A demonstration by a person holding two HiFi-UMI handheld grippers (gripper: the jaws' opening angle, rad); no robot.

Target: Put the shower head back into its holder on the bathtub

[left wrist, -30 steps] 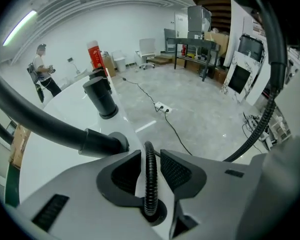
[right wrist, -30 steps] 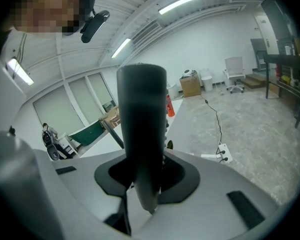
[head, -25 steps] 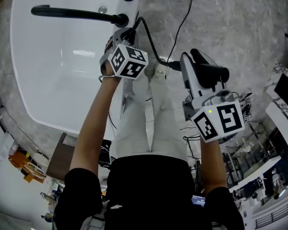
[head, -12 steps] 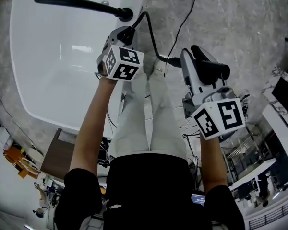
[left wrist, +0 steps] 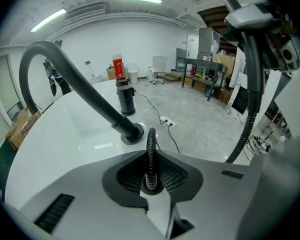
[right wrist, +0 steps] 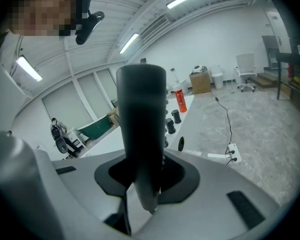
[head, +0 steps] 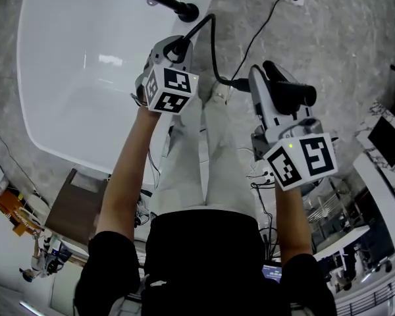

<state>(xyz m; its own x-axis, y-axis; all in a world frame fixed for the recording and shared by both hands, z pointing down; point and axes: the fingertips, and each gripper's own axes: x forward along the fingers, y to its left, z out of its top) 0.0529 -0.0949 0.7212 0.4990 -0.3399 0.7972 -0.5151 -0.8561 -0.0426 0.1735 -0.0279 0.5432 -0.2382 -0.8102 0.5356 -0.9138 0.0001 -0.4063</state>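
Risks, left to right:
- The bathtub (head: 66, 97) lies at the left, with the black spout (left wrist: 92, 94) arching over the basin. A wide swing toward the rim could knock the shower head against the spout.
- A black upright cylinder (left wrist: 125, 98) stands on the rim beyond the spout base. It is likely the holder, but this cannot be confirmed from here, and aiming at the wrong fitting would leave the head unseated.
- The corrugated hose (left wrist: 150, 154) is pinned near its rim end. If the slack runs out or the hose kinks, it would drag the head off line.
- The handle looks smooth and round, so it could twist or slide between two pads when it is tipped for insertion.

Jaws:
- The left gripper (left wrist: 150, 181) is closed to a narrow gap and clamps the hose between its pads, close to the tub rim.
- The right gripper (right wrist: 142, 184) is spread fairly wide and grasps the shower head (right wrist: 140, 124) by its black handle. The head is in the air over the floor, right of the person's legs and well apart from the rim, so it is not yet in the holder.
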